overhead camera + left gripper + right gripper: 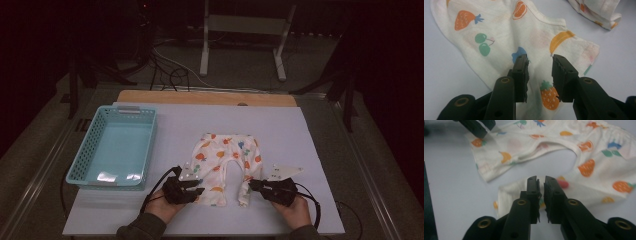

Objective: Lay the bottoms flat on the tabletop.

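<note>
2 grippers (200, 191) (254, 185) at fruit-print baby pants (227, 157) legs.

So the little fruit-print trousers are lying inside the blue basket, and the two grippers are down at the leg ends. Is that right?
Not quite. The high view shows the trousers flat on the table, right of the blue basket. The left gripper and right gripper are indeed at the leg ends.

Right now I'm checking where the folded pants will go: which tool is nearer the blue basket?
Left. The left tool sits over the pants leg on the basket's side, just off its near corner. The right tool is at the other leg, farther away.
</note>
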`<state>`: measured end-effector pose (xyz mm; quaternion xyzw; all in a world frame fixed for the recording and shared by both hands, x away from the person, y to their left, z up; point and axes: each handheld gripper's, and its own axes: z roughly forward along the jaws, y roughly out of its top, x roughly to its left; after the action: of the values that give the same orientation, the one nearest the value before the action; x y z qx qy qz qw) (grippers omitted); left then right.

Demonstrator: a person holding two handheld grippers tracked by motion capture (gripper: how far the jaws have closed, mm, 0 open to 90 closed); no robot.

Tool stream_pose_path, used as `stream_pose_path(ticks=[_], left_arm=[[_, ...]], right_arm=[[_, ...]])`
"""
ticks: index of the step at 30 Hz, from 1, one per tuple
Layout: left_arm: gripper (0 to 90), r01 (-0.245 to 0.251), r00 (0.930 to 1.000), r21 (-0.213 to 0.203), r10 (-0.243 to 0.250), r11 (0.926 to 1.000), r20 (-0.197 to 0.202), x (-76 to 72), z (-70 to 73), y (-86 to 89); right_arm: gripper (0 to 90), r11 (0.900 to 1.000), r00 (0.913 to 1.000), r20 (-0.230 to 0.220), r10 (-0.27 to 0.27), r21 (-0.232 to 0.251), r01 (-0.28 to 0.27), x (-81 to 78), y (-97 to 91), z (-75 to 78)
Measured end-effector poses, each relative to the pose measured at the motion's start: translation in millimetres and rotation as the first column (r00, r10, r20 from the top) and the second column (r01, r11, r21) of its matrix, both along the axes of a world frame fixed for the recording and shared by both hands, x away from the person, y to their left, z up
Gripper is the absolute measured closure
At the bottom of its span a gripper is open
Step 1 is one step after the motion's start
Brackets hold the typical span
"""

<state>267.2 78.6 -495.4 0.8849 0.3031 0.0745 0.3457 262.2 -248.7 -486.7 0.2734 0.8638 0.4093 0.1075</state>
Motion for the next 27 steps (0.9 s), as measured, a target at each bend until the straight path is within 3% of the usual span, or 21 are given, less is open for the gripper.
stream_pose_path(ticks=[3, 5, 14, 17, 20, 23, 27], left_arm=[[65.8, -0.003, 1.0000, -0.001, 0.003, 1.0000, 0.002, 1.2, 0.4, 0.3], [65.3, -0.006, 1.0000, 0.001, 0.006, 1.0000, 0.001, 1.8, 0.7, 0.9], [64.0, -0.013, 0.9999, 0.002, 0.013, 0.9999, -0.008, 3.3, -2.7, 4.1], [63.9, -0.018, 0.9998, 0.000, 0.018, 0.9998, -0.010, 3.4, -3.7, 6.5], [63.9, -0.022, 0.9997, -0.007, 0.022, 0.9997, -0.011, 3.2, -4.3, 7.4], [63.7, -0.021, 0.9997, -0.009, 0.021, 0.9997, -0.009, 2.6, -4.3, 7.2], [63.6, -0.021, 0.9997, -0.009, 0.020, 0.9997, -0.010, 2.5, -4.5, 6.7]], right_arm=[[82.4, 1.0000, 1.0000, 0.003, -0.006, 0.000, 0.006, -2.2, -4.3, -1.2], [80.7, 1.0000, 0.9997, -0.025, 0.005, -0.008, -0.006, -1.9, -4.2, -8.2], [70.5, 0.9981, 0.9961, -0.085, 0.027, -0.053, -0.031, 7.1, 19.8, -29.9], [73.9, 0.9973, 0.9976, -0.064, 0.026, -0.067, -0.030, 6.4, 21.8, -31.6], [86.3, 0.9965, 0.9978, -0.059, 0.030, -0.077, -0.035, 5.1, 21.2, -30.6], [88.1, 0.9949, 0.9977, -0.055, 0.041, -0.090, -0.046, 2.0, 18.9, -26.4], [88.2, 0.9931, 0.9975, -0.057, 0.041, -0.107, -0.047, -8.0, 2.0, -15.5]])
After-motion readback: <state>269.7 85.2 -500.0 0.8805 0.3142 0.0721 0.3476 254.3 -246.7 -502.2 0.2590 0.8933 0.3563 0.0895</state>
